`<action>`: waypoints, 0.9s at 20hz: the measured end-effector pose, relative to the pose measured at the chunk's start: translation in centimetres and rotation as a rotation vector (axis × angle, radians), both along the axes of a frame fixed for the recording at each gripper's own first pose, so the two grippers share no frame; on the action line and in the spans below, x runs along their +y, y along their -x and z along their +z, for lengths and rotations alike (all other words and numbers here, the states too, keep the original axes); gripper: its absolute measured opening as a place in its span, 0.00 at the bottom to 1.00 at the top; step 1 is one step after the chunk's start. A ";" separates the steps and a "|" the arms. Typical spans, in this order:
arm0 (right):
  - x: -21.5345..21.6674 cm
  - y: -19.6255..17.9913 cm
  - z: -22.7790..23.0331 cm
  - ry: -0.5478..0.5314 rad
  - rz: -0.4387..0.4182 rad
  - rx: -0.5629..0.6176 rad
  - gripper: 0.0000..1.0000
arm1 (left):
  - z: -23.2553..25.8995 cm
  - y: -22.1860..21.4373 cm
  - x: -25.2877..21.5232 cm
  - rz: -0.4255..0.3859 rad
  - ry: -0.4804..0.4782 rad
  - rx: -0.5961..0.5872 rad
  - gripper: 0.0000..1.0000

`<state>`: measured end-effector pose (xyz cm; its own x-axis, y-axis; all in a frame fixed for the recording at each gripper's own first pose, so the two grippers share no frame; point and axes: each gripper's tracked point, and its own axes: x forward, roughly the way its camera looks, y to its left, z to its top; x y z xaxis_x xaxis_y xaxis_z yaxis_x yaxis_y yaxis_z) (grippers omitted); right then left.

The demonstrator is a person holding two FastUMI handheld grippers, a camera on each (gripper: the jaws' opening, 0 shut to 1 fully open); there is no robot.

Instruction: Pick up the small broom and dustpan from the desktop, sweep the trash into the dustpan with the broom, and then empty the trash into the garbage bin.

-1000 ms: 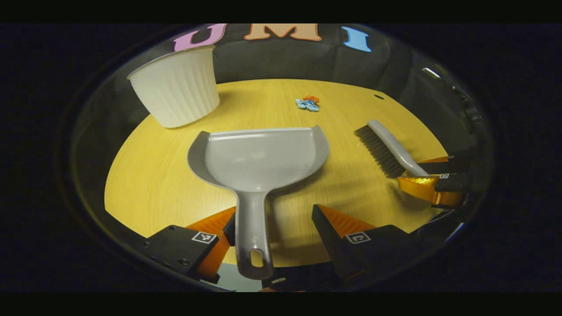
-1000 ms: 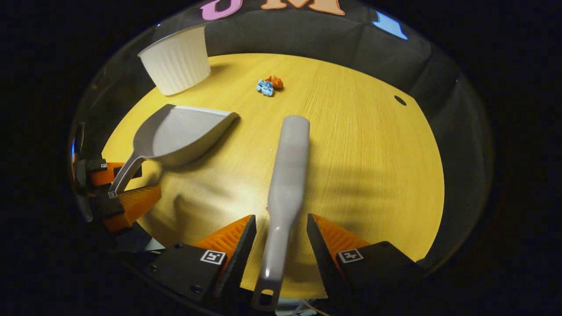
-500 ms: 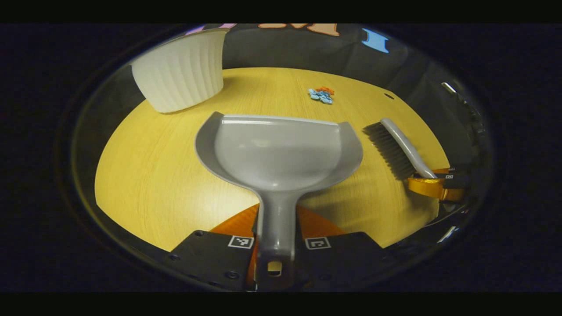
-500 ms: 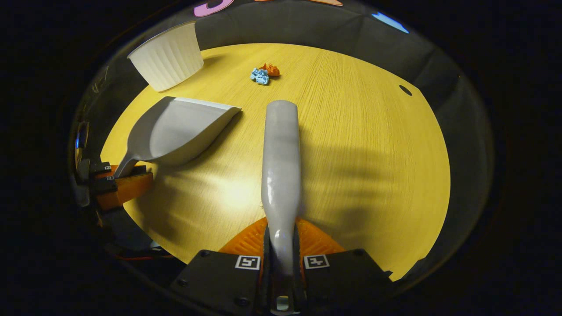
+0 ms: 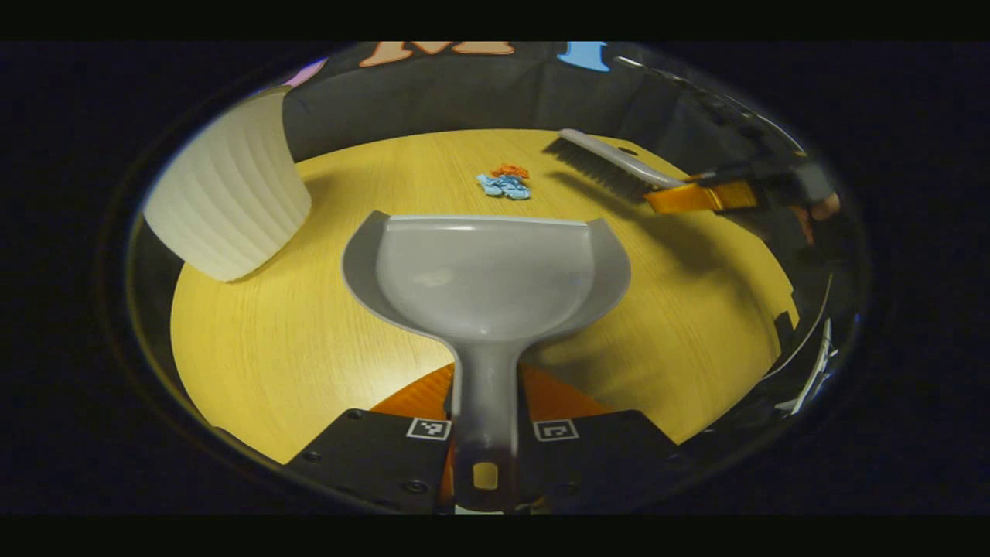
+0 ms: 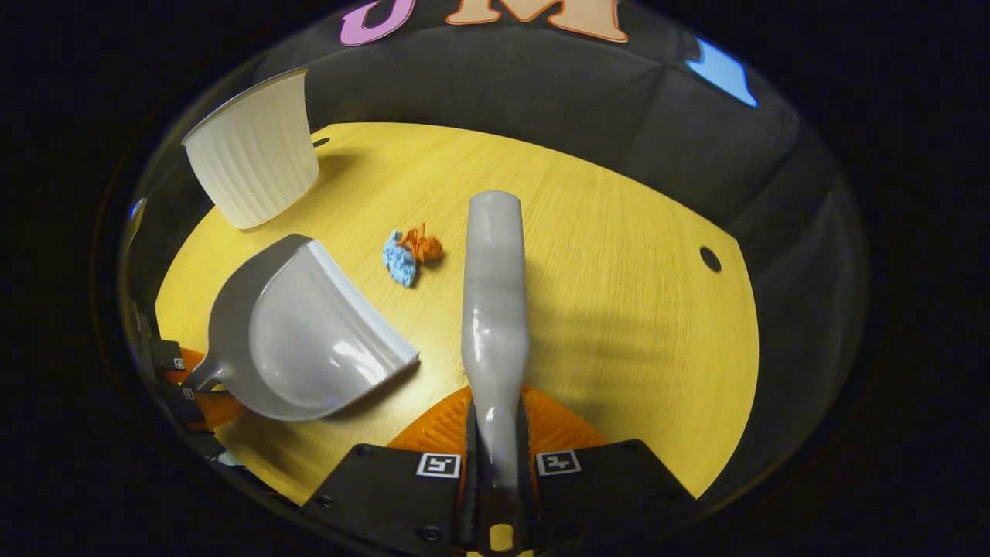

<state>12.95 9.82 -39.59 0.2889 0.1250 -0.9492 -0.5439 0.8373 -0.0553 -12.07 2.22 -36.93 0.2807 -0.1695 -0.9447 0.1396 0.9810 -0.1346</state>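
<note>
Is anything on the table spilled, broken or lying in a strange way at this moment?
Nothing stands out. The crumpled blue and orange trash lies loose on the table, as the task expects. The bin stands upright, and the dustpan and broom look intact.

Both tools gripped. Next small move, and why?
Probably lower the broom behind the trash and sweep toward the dustpan. The right gripper and left gripper hold their handles; the paper scraps lie just ahead of the pan's lip.
</note>
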 end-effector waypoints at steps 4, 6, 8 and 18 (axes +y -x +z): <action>2.7 -2.6 -2.0 0.071 0.159 0.067 0.21 | -0.6 -0.5 0.3 -0.038 0.004 0.010 0.27; 3.8 -1.9 -1.7 0.092 0.278 0.116 0.21 | -1.0 -0.5 0.3 -0.050 0.006 0.021 0.27; 5.5 -0.8 -1.5 0.071 0.404 0.141 0.21 | -1.3 -0.7 0.4 -0.058 0.012 0.025 0.24; 10.6 -0.9 0.9 -0.152 0.593 0.075 0.22 | -1.4 -0.9 0.7 -0.063 -0.017 -0.043 0.25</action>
